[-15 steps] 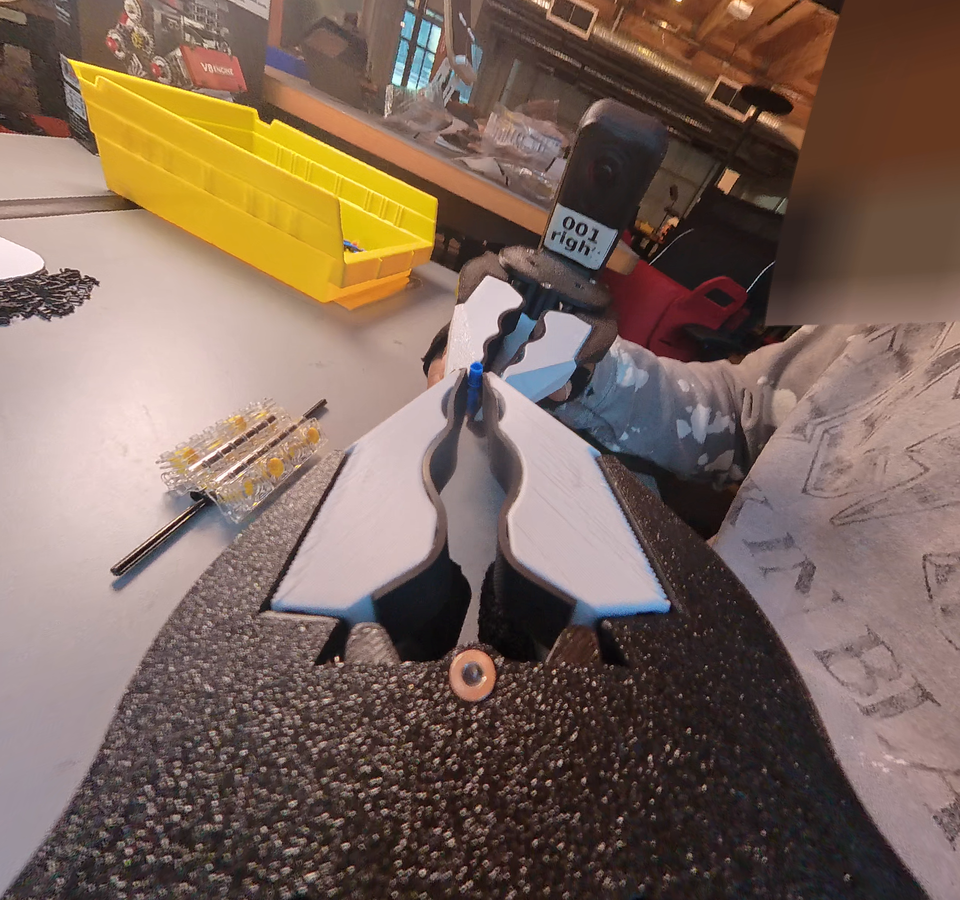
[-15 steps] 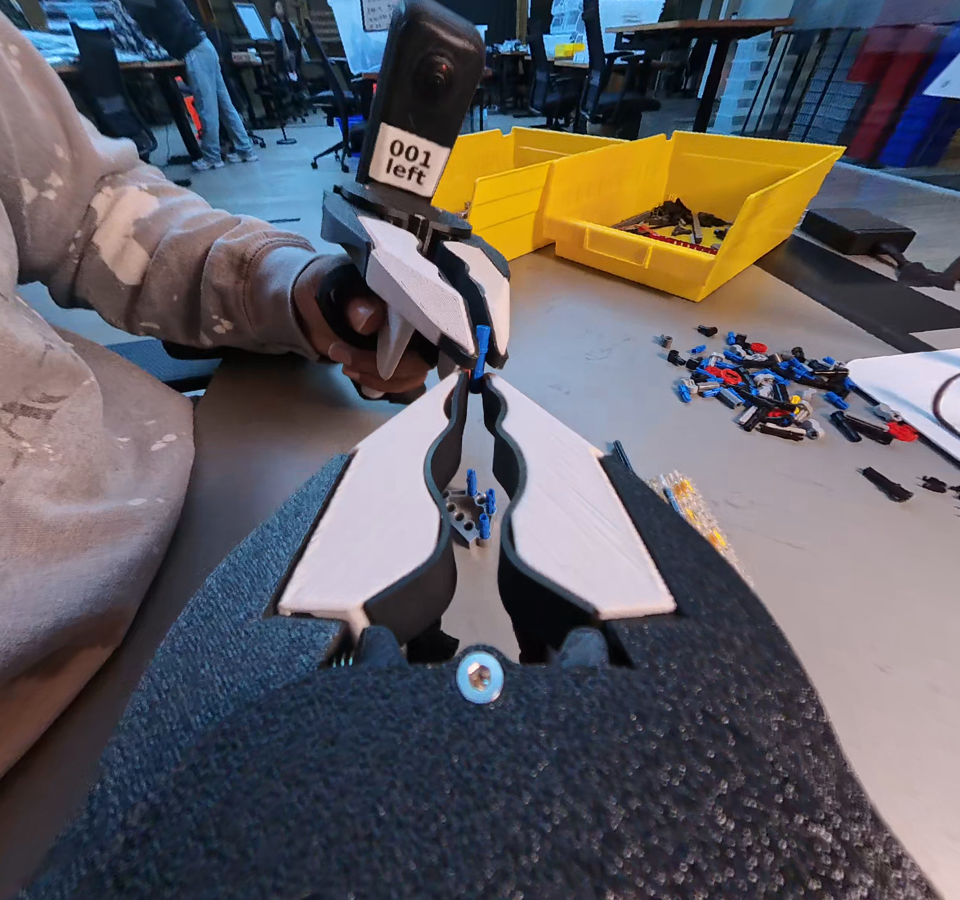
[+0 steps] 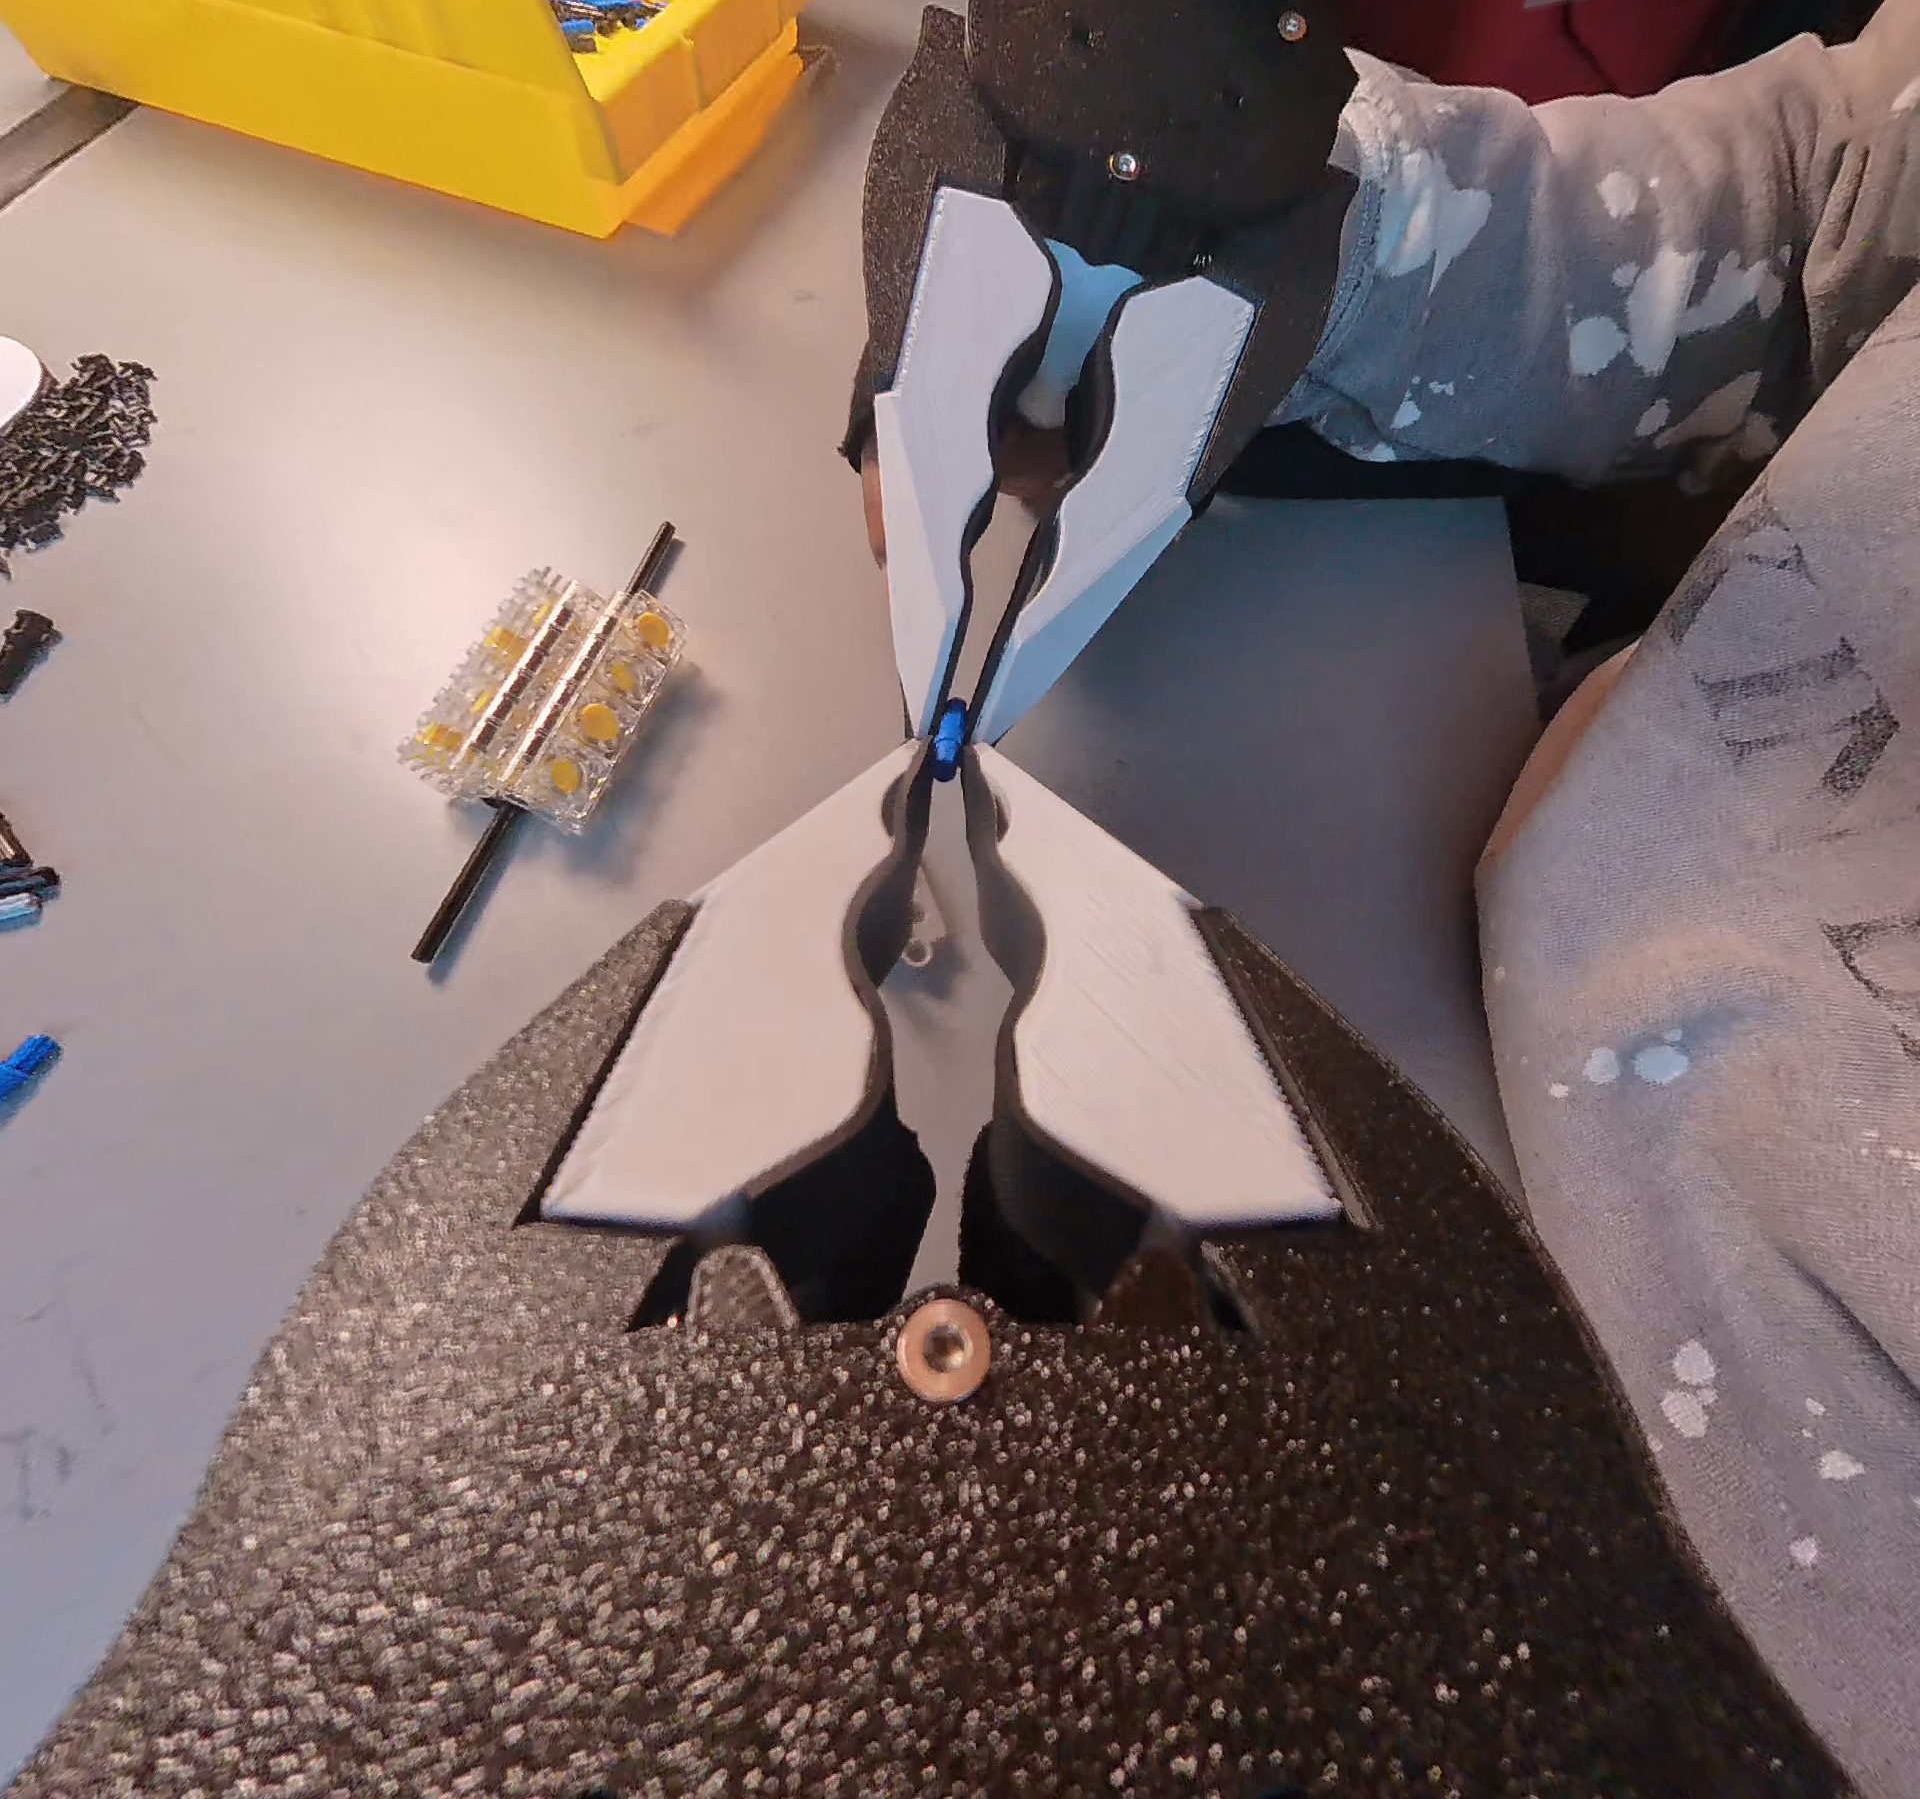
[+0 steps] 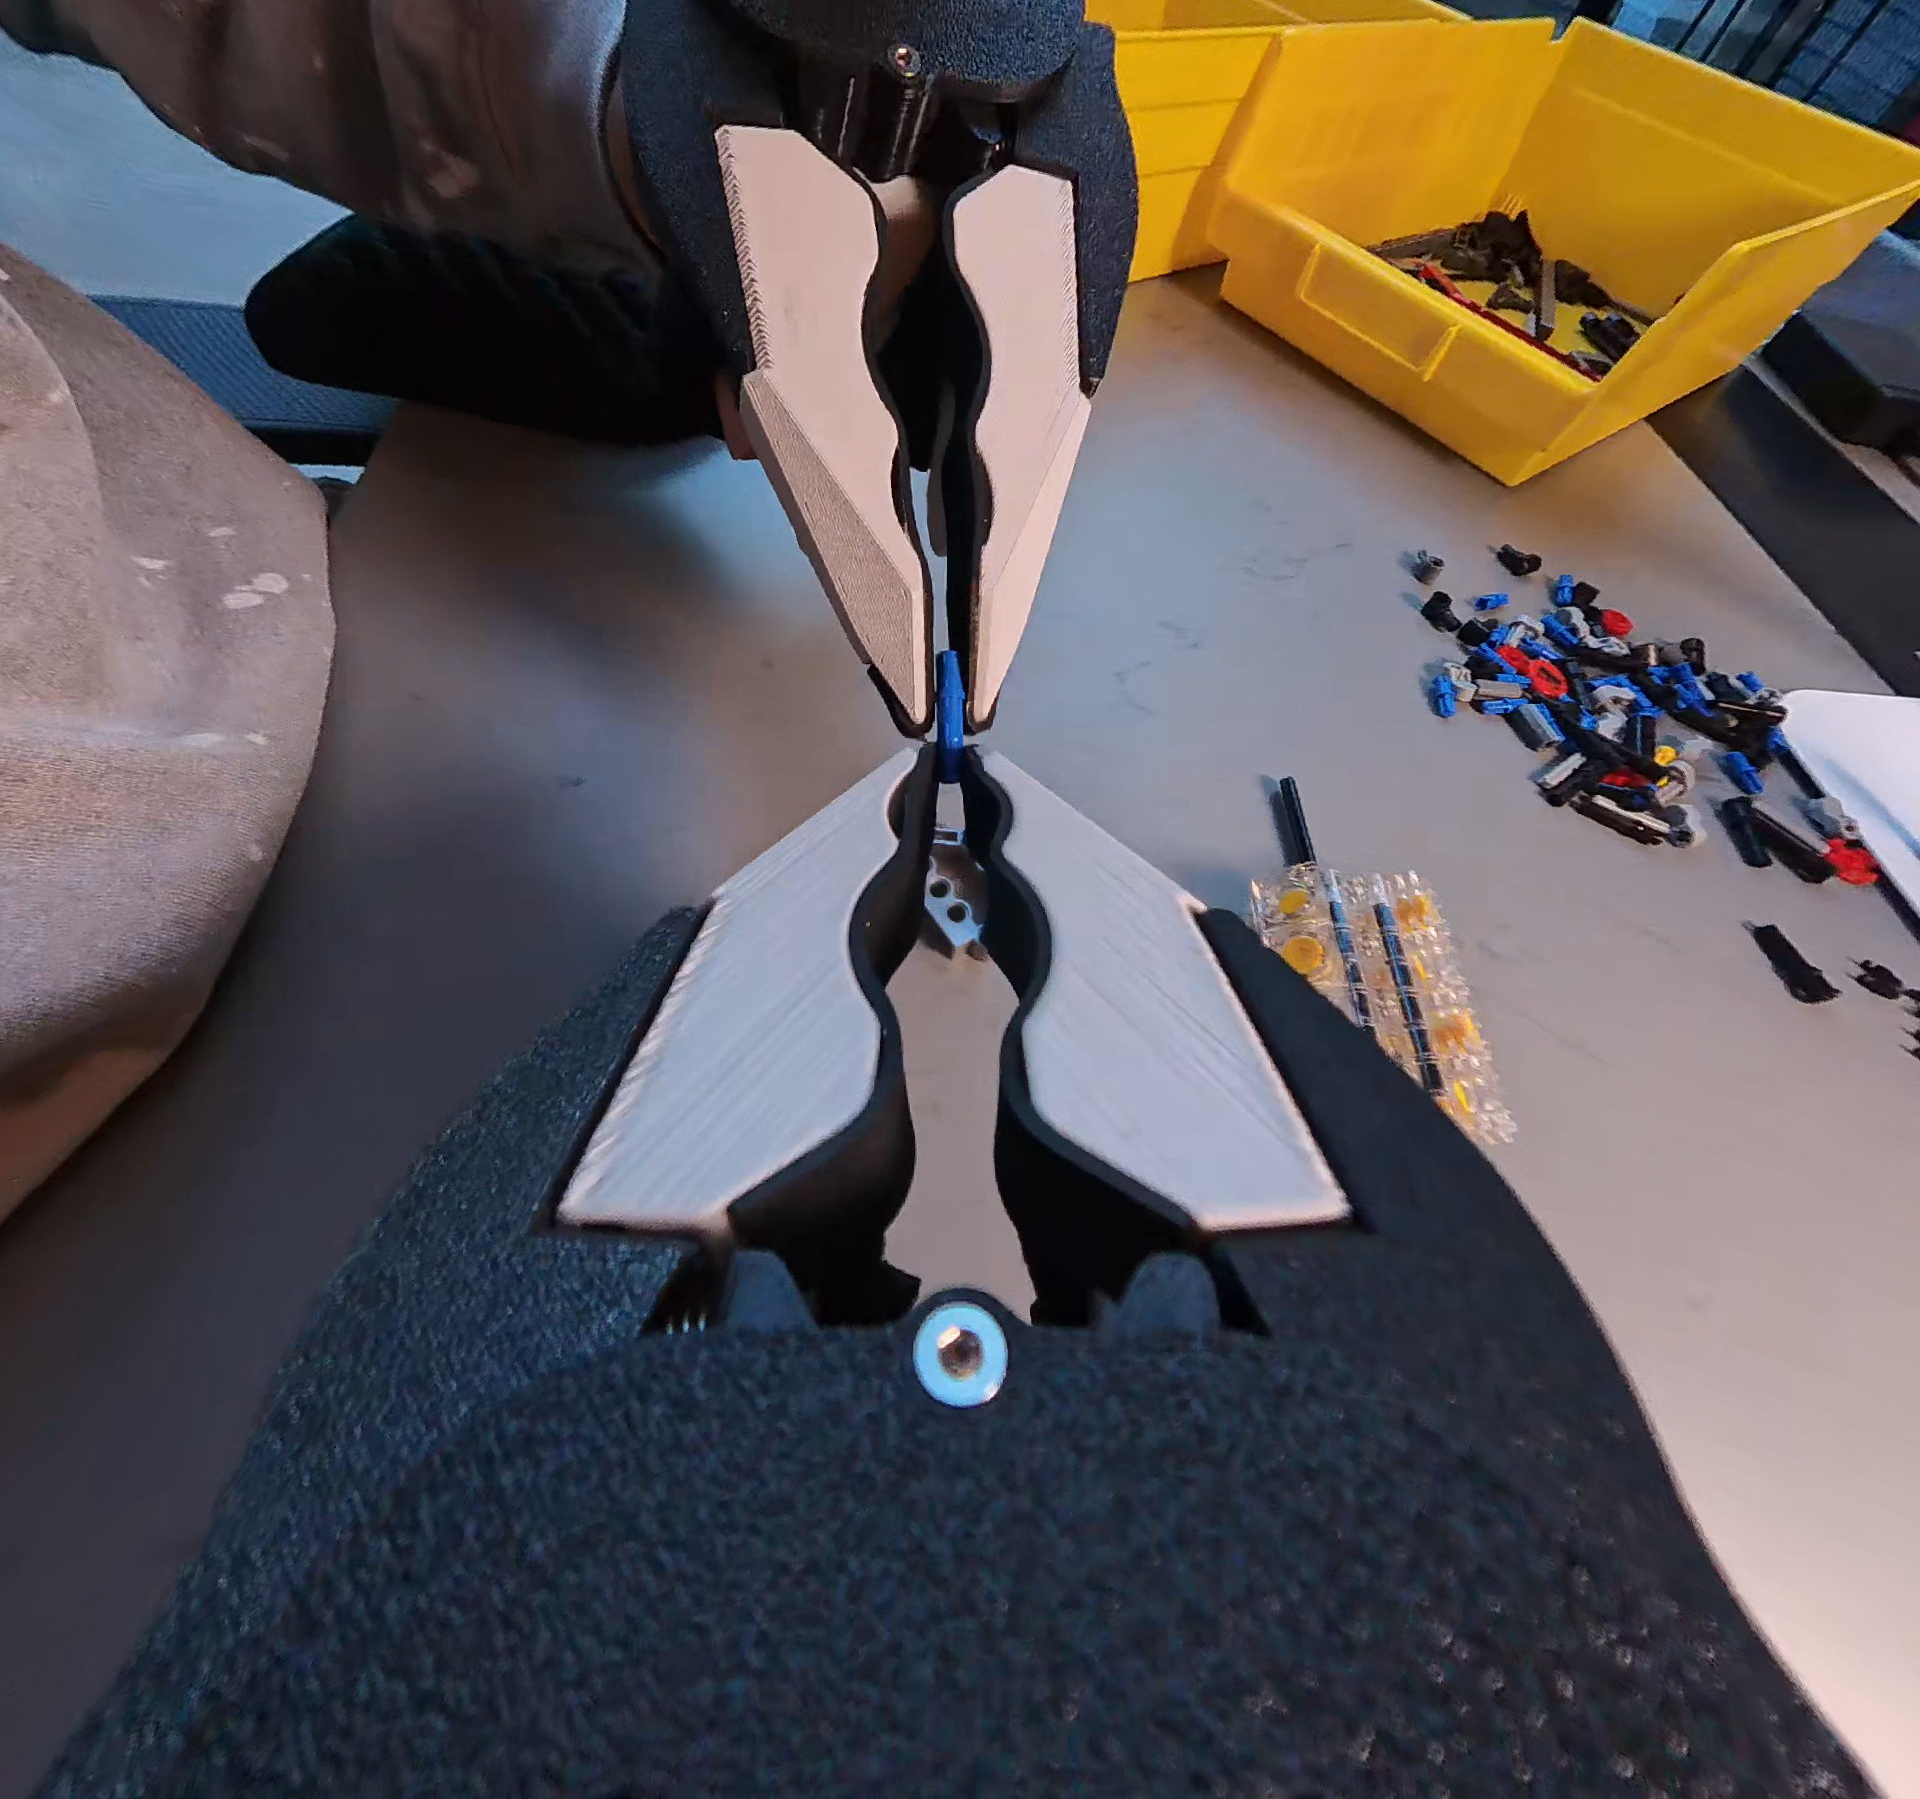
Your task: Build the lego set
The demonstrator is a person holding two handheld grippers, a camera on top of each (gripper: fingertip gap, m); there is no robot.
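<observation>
My gripper (image 3: 940, 773) fingers (image 3: 769, 1011): matt ribbed printed plastic, body rough speckled black. Blue pin (image 3: 948, 739): glossy plastic. Table (image 3: 312, 419): smooth matt grey. Yellow bin (image 3: 416, 56): glossy plastic. Clear block (image 3: 545, 705): transparent plastic.

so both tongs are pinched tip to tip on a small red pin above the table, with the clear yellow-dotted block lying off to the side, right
Not quite: the pin is blue, not red, as the left wrist view shows. The rest holds: the left tongs and right tongs meet tip to tip on it above the table, and the clear yellow-dotted block lies off to the side.
</observation>
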